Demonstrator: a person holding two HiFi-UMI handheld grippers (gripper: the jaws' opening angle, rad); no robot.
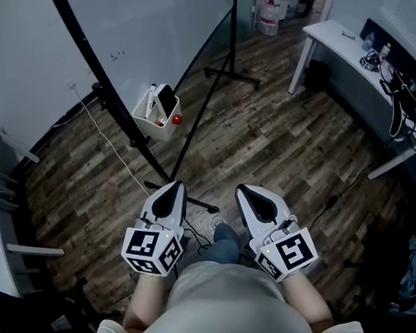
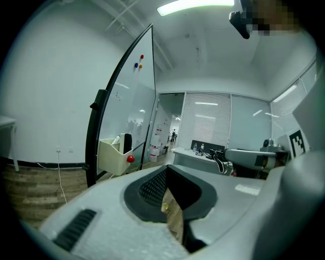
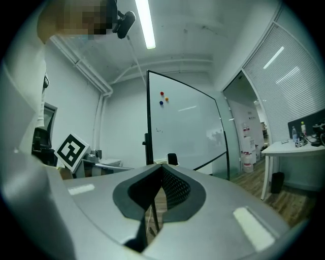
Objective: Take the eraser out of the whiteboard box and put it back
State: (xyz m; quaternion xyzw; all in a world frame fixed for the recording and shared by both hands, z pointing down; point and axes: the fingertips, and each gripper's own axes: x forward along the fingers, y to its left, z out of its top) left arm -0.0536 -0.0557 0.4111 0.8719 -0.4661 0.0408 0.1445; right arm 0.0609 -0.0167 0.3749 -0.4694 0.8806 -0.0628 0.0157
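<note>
Both grippers are held low and close, side by side. The left gripper [image 1: 174, 190] has its jaws pressed together on nothing. Ahead of them and to their left, well apart, the whiteboard box [image 1: 151, 120] hangs at the lower edge of the whiteboard [image 1: 134, 16], with the dark eraser [image 1: 167, 101] sticking up out of it. A black stand foot [image 1: 190, 201] crosses just beyond these jaws. The right gripper [image 1: 248, 193] also has its jaws closed and empty. Bare wood floor [image 1: 269, 139] lies open ahead of them, and the counter [image 1: 331, 31] stands far to their right.

Ahead: open floor [image 1: 268, 153] up to box [image 1: 145, 116].
Obstacles: slanted stand bar [image 1: 86, 40] left of box, board edge [image 1: 202, 96] right.
Right: desk [image 1: 330, 35], well apart.
</note>
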